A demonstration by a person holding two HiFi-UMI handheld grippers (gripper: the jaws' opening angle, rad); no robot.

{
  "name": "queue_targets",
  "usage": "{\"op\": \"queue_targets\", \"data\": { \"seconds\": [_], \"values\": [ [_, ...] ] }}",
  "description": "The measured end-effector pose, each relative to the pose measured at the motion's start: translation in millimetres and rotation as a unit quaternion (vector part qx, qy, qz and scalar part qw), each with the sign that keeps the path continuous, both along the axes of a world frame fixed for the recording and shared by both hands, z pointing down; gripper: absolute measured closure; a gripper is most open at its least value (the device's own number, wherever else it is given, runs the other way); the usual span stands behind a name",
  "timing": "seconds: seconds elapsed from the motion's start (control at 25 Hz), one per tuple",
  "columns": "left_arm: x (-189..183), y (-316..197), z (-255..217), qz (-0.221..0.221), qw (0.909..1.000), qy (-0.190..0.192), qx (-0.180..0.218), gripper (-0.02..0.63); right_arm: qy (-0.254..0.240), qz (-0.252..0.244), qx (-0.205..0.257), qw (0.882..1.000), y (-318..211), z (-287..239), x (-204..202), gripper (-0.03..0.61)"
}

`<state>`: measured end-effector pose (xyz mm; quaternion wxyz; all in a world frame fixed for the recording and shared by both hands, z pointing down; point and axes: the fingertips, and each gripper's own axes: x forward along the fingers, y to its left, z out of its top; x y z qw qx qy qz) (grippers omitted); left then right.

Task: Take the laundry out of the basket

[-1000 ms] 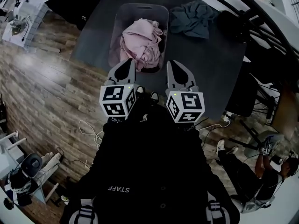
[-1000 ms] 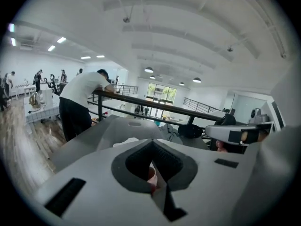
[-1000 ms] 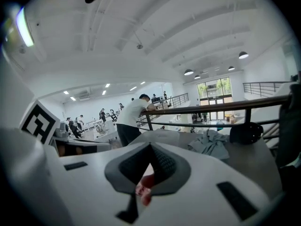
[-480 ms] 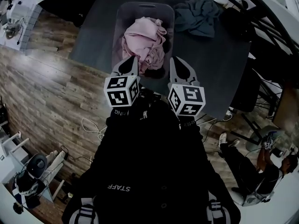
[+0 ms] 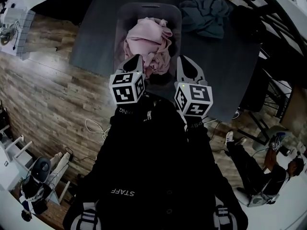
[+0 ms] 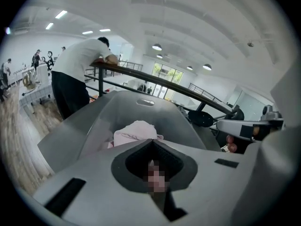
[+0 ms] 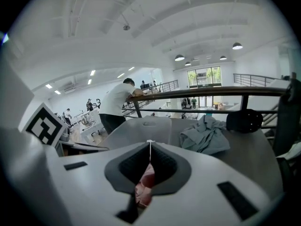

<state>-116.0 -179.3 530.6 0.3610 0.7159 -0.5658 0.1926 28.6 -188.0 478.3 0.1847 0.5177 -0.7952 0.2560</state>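
Laundry (image 5: 148, 42), pink, heaped in basket (image 5: 149, 6); left gripper (image 5: 136, 59) and right gripper (image 5: 183, 60) both clenched, empty, by its near end.

The carrying surface is a dark grey table (image 5: 211, 80) standing on a wood-plank floor (image 5: 48, 90). Two items lie directly on the tabletop. A grey, translucent basket (image 5: 123, 30) sits upright at 9 o'clock from the table centre, with its handle slot on the far rim. A crumpled blue-grey garment (image 5: 207, 14) lies at 2 o'clock from the basket, just beside its far right corner. A black rounded object (image 7: 244, 120) appears at 3 o'clock from the garment; contact with the tabletop cannot be confirmed.
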Motion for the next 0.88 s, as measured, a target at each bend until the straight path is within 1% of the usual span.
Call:
{"op": "queue_targets", "data": {
  "seconds": [0.2, 0.28, 0.32, 0.52, 0.68, 0.76, 0.88],
  "values": [
    [4.5, -10.4, 26.8, 0.007, 0.9995, 0.001, -0.032, 0.612, 0.0, 0.006, -0.011, 1.0, -10.9, 7.5, 6.4, 0.563],
    [7.0, -14.3, 37.5, 0.009, 0.999, 0.002, -0.043, 0.597, 0.0, 0.013, -0.013, 1.0, -16.6, 10.4, 10.4, 0.563],
    [8.3, -16.4, 42.7, 0.011, 0.9987, 0.004, -0.049, 0.577, 0.0, 0.017, -0.014, 1.0, -19.8, 11.8, 12.4, 0.563],
    [12.8, -23.8, 65.4, 0.017, 0.9969, 0.012, -0.076, 0.434, 0.002, 0.028, -0.016, 0.999, -33.7, 18.1, 20.3, 0.563],
    [13.7, -25.3, 82.0, 0.021, 0.9948, 0.002, -0.1, 0.347, 0.002, 0.037, -0.022, 0.999, -41.6, 24.7, 28.0, 0.563],
    [12.3, -27.9, 87.1, 0.015, 0.9945, 0.0, -0.104, 0.311, 0.002, 0.04, -0.026, 0.999, -44.9, 27.5, 31.2, 0.563],
    [5.8, -33.7, 97.7, 0.001, 0.994, -0.008, -0.109, 0.241, 0.002, 0.044, -0.031, 0.999, -48.0, 32.4, 34.6, 0.563]
  ]
}}
